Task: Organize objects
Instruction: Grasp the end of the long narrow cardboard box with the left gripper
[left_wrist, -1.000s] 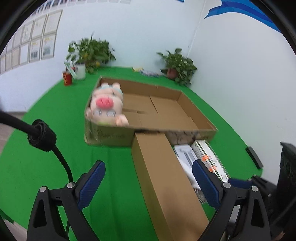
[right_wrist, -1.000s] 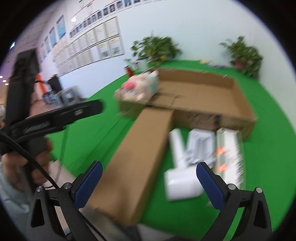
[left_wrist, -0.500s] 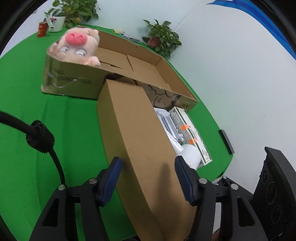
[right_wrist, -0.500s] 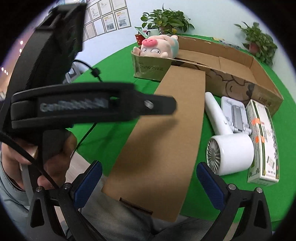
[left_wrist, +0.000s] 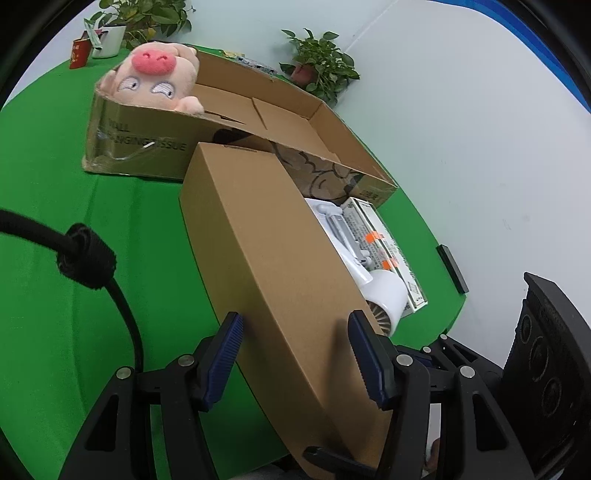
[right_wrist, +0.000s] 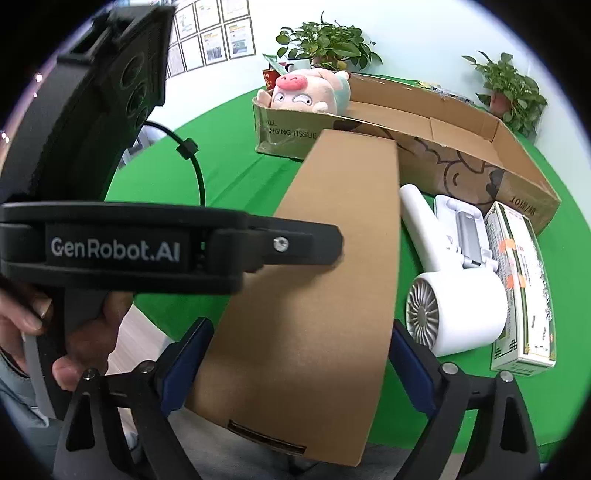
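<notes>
A green cloth-covered table is spreading under everything. At twelve o'clock a wide, shallow open corrugated cardboard tray is sitting with most of its floor bare, a soft pink plush pig leaning over its ten o'clock corner. A long, smooth, closed brown cardboard box is running from that tray's front wall toward six o'clock, its near end overhanging the table edge. The left gripper is clamping the box's long sides. The right gripper is closing its jaws around the same box's near end, its blue pads just beside the edges. At three o'clock a white plastic hair dryer is lying against a white-and-green printed carton, with bare cloth beyond.
</notes>
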